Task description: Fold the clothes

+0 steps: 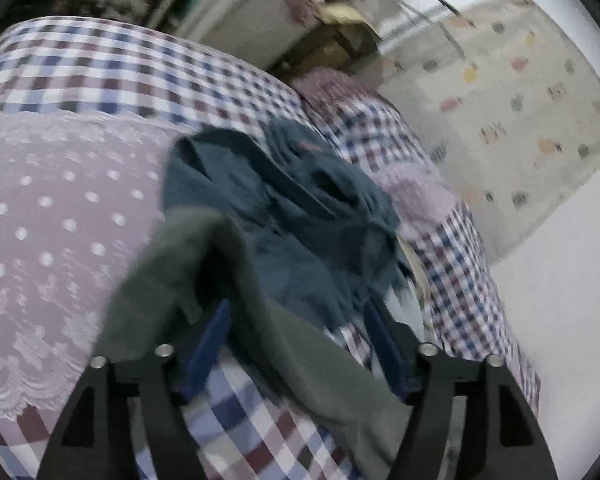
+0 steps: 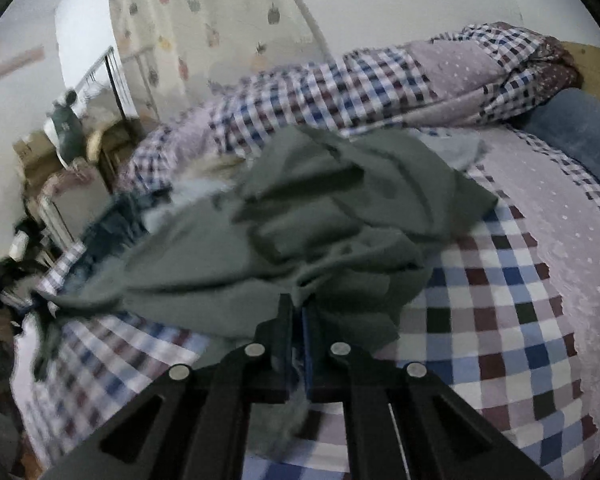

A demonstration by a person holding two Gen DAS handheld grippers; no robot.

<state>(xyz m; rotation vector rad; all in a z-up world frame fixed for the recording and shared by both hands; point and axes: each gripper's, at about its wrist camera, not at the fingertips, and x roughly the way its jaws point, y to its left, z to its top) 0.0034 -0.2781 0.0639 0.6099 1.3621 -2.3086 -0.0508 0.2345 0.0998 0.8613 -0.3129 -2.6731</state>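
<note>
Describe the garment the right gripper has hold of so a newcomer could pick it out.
Start at the checked bedspread. The grey-green garment lies crumpled across its middle, one edge pinched in the right gripper. Unlike the dark blue garment beside it, it is a plain, muted olive-grey.
</note>
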